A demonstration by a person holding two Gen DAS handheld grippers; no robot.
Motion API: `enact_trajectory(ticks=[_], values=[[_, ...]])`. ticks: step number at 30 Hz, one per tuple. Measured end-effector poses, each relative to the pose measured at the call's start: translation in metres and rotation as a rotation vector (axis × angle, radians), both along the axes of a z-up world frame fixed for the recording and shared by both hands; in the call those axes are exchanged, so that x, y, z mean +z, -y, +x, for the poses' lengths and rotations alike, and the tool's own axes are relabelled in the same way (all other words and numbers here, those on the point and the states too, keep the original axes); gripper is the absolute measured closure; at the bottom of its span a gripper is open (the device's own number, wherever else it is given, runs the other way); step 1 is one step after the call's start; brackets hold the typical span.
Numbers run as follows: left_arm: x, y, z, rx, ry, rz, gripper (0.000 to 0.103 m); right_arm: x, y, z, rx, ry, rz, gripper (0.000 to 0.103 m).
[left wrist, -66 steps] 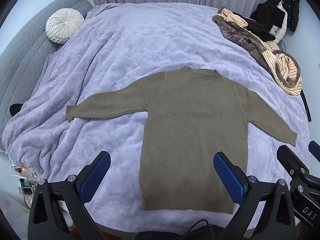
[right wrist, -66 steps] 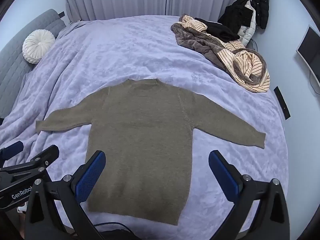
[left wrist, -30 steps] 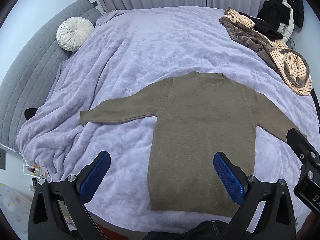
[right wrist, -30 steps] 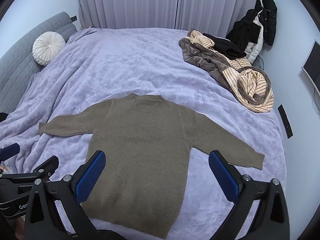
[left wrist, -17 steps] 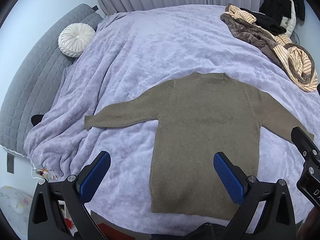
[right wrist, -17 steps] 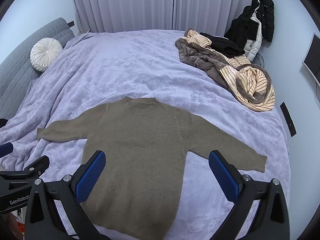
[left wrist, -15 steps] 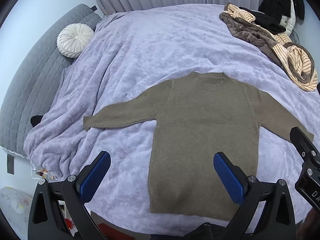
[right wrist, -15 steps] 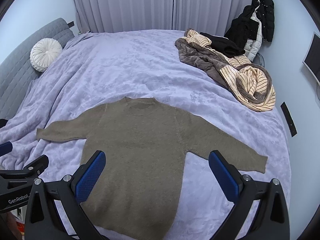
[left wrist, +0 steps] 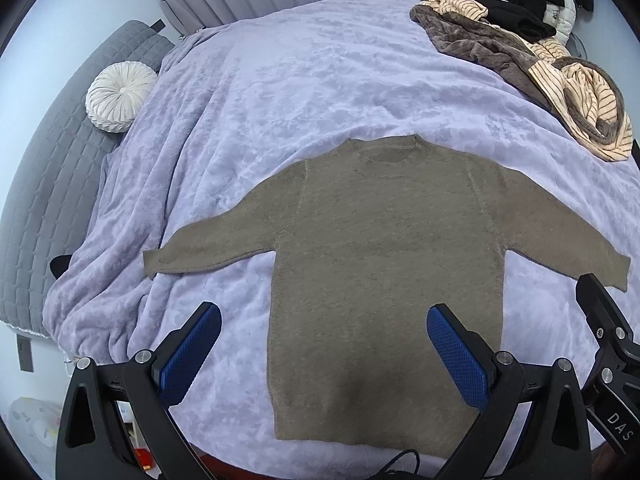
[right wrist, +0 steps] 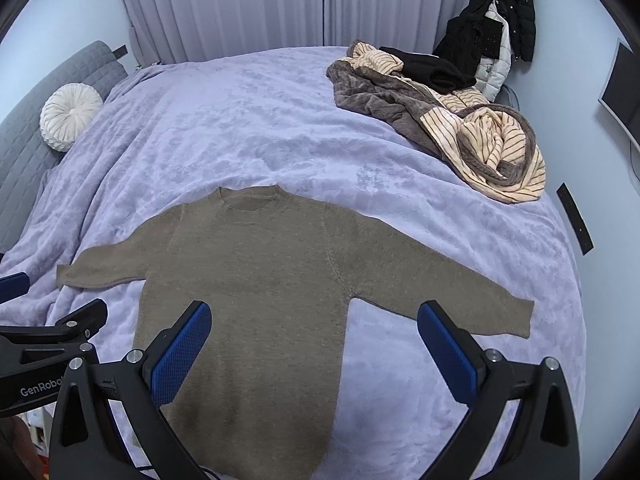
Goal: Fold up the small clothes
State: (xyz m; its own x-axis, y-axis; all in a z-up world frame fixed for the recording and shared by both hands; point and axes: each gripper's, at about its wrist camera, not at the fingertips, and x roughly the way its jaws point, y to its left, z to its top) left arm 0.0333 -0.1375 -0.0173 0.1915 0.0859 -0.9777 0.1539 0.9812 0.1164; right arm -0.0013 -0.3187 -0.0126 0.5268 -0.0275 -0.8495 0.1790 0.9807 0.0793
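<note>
A round, pleated white cushion (left wrist: 121,96) sits far off to the left of the jaws, against the grey quilted headboard (left wrist: 44,184). The lilac plush blanket (left wrist: 304,80) spreads over the bed under everything else.

The left gripper (left wrist: 323,354) hovers above the near edge of the bed with its blue-padded fingers (left wrist: 191,354) spread wide and nothing between them; the gap frames the lower left part of the olive-brown knitted sweater (left wrist: 384,264). That sweater lies flat and face up, neck pointing away, both sleeves stretched out sideways, its hem nearest the jaws.

The right gripper (right wrist: 314,354) also stands wide and empty above the sweater (right wrist: 256,288); its left pad (right wrist: 180,354) is over the body, its right pad over bare blanket below the right sleeve.

Far ahead and to the right of the jaws lies a heap of brown fleece and cream striped clothes (right wrist: 452,120), well apart from the sweater, with a black jacket (right wrist: 500,12) hanging behind it.
</note>
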Motion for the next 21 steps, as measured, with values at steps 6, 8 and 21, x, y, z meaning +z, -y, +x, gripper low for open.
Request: enact_trajectory(ticks=[6,8,21], values=[[-0.019,0.037,0.016,-0.035,-0.003,0.026,0.000,-0.024,0.037,0.008,-0.072,-0.038,0.002,0.001],[-0.026,0.050,0.021,-0.050,-0.003,0.038,0.000,-0.033,0.049,0.011,-0.093,-0.057,0.000,0.001],[-0.077,0.129,0.053,-0.139,-0.001,0.098,0.000,-0.094,0.121,0.029,-0.210,-0.157,0.011,0.001]])
